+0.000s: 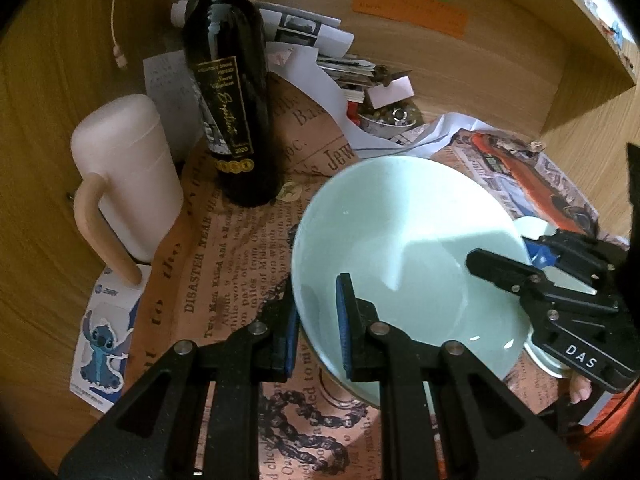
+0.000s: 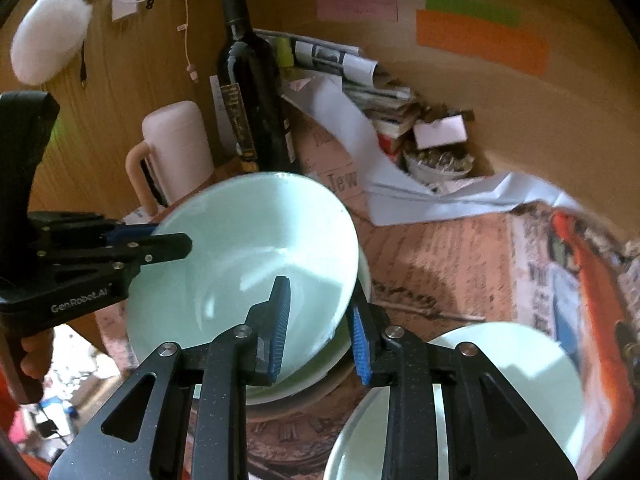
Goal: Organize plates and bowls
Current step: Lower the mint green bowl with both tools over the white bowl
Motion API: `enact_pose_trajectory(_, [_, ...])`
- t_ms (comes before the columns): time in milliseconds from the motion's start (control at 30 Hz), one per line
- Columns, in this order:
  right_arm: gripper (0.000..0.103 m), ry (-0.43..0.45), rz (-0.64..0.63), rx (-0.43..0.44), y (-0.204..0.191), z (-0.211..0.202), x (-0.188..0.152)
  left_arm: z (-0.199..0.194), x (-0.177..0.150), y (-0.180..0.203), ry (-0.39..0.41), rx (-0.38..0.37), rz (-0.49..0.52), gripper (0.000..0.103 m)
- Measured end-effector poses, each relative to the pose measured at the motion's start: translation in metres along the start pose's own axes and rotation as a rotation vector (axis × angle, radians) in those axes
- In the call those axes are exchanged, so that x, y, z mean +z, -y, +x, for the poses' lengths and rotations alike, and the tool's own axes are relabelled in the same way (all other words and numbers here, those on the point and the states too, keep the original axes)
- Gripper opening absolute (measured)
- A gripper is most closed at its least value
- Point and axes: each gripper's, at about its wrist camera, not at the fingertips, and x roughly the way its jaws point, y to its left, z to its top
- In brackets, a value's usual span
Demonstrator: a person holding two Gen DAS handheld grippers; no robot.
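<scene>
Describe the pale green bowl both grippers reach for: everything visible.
The bowl is pale mint green, glossy like glazed ceramic, deep and empty. It tilts, nested atop other dishes. The left gripper is shut on its rim; the right gripper straddles the opposite rim, with pads apart.

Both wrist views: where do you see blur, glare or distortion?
Left wrist view: sharp; fisheye bends the wooden wall, small glints on the pale green bowl, reflections on the wine bottle. Right wrist view: right side smeared by blur, newspaper text unreadable; dark corners in both.
</scene>
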Motion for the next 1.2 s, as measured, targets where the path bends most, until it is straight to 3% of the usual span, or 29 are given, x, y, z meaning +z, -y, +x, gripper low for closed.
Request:
enact_pose_trajectory(133, [0.037,0.012,-0.004,-0.014,0.001,0.000,0.002,-0.001,0.000,0.001,0.012,0.000,0.008,0.017])
enact_pose_trajectory(333, [0.039,0.024,0.014,-0.001,0.004,-0.005,0.002,-0.009,0.001,0.005,0.047,0.007,0.026,0.017])
enact_pose_trajectory(433, [0.048,0.031,0.033,0.013,0.008,-0.008,0.002,-0.015,0.003,0.001,0.059,-0.005,0.013,0.017])
enact_pose_trajectory(533, [0.054,0.018,0.063,0.022,0.014,-0.007,0.001,-0.016,0.003,-0.006,0.049,-0.029,-0.016,0.024])
enact_pose_trajectory(600, [0.054,-0.008,0.088,0.038,0.019,-0.003,0.000,-0.015,0.001,-0.010,0.039,-0.041,-0.037,0.042])
enact_pose_trajectory(667, [0.054,-0.035,0.110,0.052,0.023,0.001,-0.003,-0.014,-0.003,-0.014,0.036,-0.051,-0.052,0.049])
enact_pose_trajectory(833, [0.054,-0.089,0.160,0.091,0.029,0.012,-0.007,-0.007,-0.010,-0.017,0.003,-0.088,-0.072,0.054])
enact_pose_trajectory(1200, [0.054,-0.159,0.210,0.154,0.028,0.026,-0.012,0.014,-0.016,-0.018,-0.056,-0.160,-0.104,0.054])
